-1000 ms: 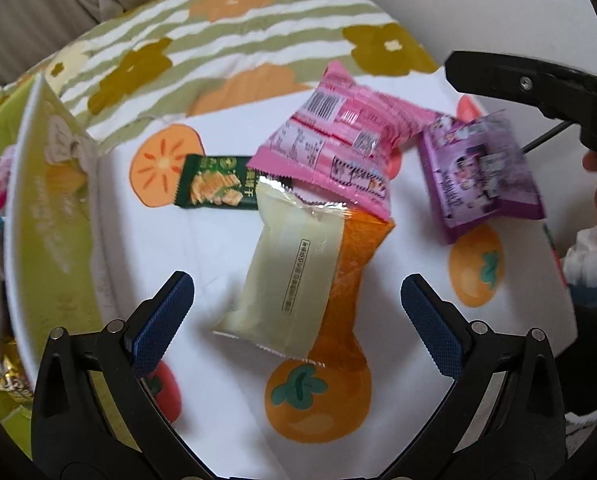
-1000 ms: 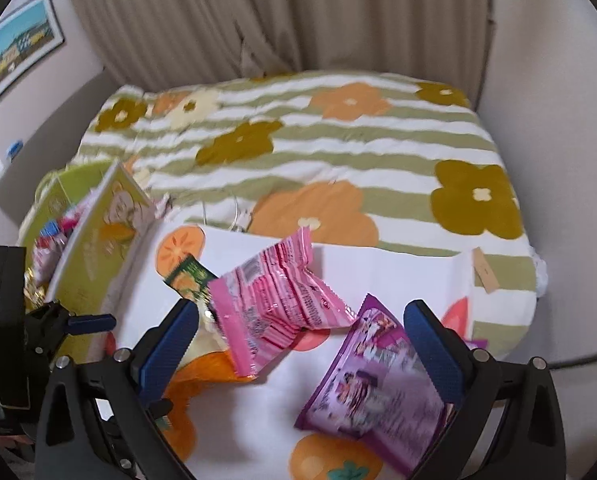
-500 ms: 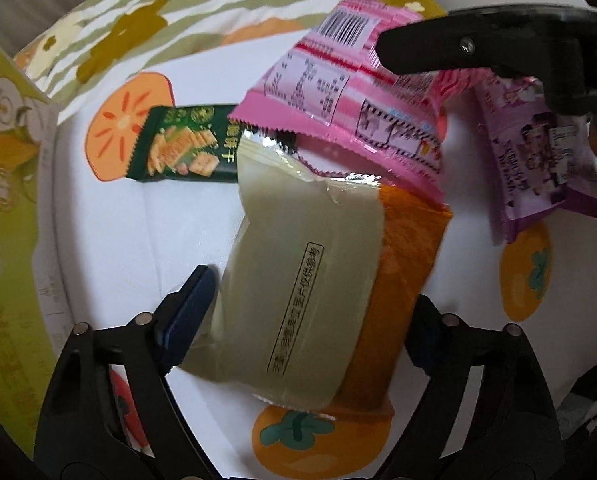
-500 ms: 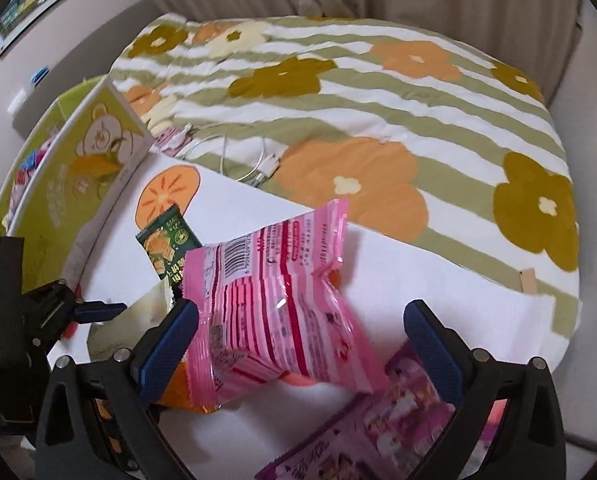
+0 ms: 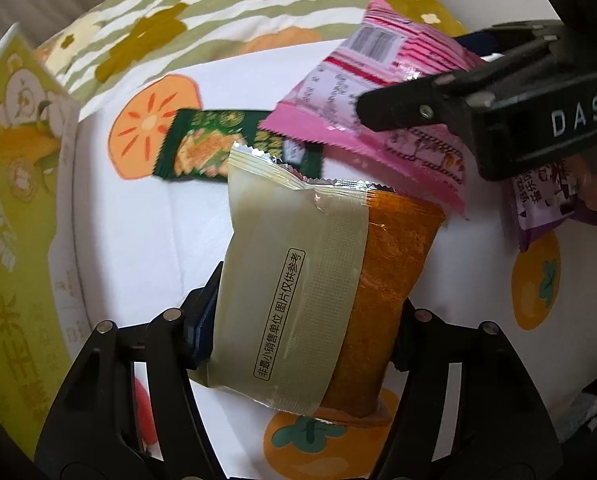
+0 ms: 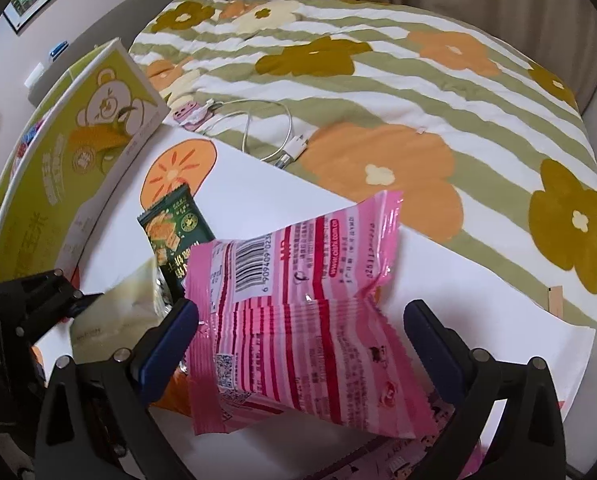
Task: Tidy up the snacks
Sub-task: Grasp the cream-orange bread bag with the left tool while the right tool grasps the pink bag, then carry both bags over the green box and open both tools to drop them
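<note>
left gripper [image 5: 302,332] clamps the beige-orange snack [image 5: 310,280]; right gripper [image 6: 302,344] spread around pink packet [image 6: 302,320].

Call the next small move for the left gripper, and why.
Probably close the left gripper the rest of the way on the pale green and orange packet. The packet already sits between its fingers, which look close to both sides, but I can't tell if they are pinching. The right gripper straddles the pink bag, jaws open, so it is no obstacle to the closing.

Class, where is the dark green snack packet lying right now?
The dark green packet lies flat on the white persimmon-print cloth, partly tucked under the pink packet.
</note>
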Available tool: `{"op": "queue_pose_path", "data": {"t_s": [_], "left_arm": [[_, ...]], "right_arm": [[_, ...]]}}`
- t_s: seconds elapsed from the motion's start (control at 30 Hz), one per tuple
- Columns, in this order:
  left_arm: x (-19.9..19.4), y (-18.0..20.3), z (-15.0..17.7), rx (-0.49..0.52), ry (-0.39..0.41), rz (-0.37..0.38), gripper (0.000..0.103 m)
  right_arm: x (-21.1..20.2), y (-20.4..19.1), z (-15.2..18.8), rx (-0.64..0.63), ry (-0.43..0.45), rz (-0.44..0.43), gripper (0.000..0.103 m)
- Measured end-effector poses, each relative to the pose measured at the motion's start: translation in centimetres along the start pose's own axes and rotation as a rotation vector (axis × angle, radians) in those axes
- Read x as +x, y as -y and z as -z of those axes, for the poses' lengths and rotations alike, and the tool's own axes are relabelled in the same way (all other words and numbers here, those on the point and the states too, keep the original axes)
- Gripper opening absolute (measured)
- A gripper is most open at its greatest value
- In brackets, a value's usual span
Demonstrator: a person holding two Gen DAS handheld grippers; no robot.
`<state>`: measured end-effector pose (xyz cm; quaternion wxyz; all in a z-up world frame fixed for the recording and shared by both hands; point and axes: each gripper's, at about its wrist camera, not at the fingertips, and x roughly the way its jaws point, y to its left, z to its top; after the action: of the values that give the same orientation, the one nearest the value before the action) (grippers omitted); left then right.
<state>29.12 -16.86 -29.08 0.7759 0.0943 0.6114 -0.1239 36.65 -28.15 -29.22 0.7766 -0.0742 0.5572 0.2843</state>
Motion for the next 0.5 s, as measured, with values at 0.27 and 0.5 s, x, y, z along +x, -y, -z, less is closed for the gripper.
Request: {"op": "queue_pose_path", "data": {"t_s": [0.27, 0.5], "left_arm": [[-1.7, -2.1, 1.1, -0.089, 0.008, -0.028, 0.061], [-4.0, -2.6, 1.4, -0.11, 0.048, -0.026, 0.061]], "right_arm": [[0.8, 0.0, 0.4, 0.012, -0.02, -0.039, 0.075], [-0.5, -0.9, 0.9, 0.016, 0.007, -0.037, 0.066]]}}
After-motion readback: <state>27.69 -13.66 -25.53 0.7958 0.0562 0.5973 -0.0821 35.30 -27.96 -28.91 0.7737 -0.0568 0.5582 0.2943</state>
